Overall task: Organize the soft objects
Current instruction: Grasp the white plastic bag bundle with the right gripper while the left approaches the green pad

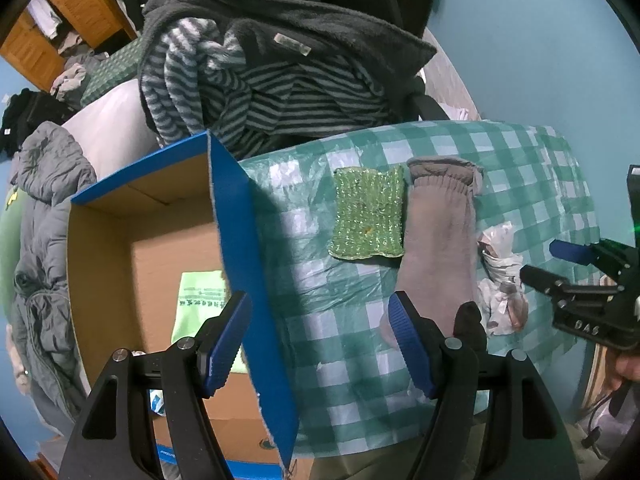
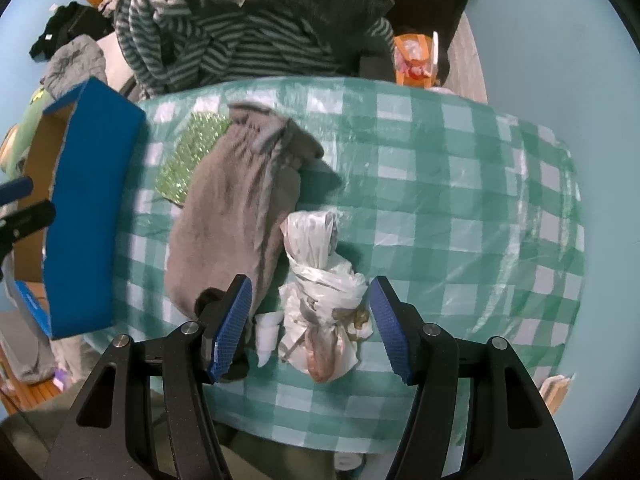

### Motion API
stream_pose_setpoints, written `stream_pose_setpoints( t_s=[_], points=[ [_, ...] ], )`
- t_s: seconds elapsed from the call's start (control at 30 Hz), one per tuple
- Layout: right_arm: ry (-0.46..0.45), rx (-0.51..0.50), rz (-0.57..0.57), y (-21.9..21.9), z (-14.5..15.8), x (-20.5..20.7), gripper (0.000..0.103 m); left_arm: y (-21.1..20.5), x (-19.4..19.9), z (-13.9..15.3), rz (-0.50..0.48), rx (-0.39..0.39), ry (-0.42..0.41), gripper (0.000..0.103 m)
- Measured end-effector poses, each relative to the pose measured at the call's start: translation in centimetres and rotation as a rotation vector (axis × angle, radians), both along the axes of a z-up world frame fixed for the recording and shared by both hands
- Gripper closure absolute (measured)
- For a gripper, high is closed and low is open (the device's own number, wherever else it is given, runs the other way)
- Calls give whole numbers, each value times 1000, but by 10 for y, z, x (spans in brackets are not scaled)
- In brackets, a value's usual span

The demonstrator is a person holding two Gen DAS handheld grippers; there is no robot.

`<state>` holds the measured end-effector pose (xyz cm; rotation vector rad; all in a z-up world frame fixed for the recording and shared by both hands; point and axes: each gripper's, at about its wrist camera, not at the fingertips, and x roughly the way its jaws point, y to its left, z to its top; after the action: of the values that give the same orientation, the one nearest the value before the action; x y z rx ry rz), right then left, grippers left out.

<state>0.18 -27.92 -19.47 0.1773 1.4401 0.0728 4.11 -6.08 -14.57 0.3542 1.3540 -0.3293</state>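
Note:
A grey sock (image 1: 438,236) (image 2: 236,208) lies lengthwise on the green checked table cover (image 1: 520,168) (image 2: 440,184). A green knitted cloth (image 1: 368,214) (image 2: 188,156) lies flat just left of it. A knotted white plastic bag (image 2: 320,296) (image 1: 500,280) lies right of the sock. My right gripper (image 2: 310,326) is open, its jaws on either side of the bag's near end. My left gripper (image 1: 320,344) is open and empty, straddling the blue wall of a cardboard box (image 1: 236,240) (image 2: 88,216).
The box holds a green printed bag (image 1: 202,308). A pile of striped and dark fleece clothes (image 1: 260,72) (image 2: 240,32) sits behind the table. A grey jacket (image 1: 44,240) hangs at the left. An orange packet (image 2: 414,60) stands at the back.

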Motion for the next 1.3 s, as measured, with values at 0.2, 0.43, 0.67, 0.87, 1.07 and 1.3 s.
stream_pose_setpoints(
  t_s=[0.2, 0.43, 0.67, 0.87, 1.07, 1.3],
  points=[
    [33, -12, 13, 4, -26, 1, 41, -10, 3, -14, -9, 22, 19, 31],
    [58, -21, 21, 7, -46, 1, 41, -19, 9, -29, -12, 30, 46, 31],
    [73, -45, 9, 7, -62, 2, 41, -27, 18, -41, -6, 23, 72, 29],
    [89, -51, 4, 5, -71, 3, 43, -32, 28, -52, 12, 9, 88, 26],
    [88, -16, -11, 0, -74, 4, 56, -34, 41, -69, 37, 12, 118, 24],
    [39, 4, -29, -15, -60, 4, 58, -42, 52, -85, 50, -12, 143, 24]
  ],
)
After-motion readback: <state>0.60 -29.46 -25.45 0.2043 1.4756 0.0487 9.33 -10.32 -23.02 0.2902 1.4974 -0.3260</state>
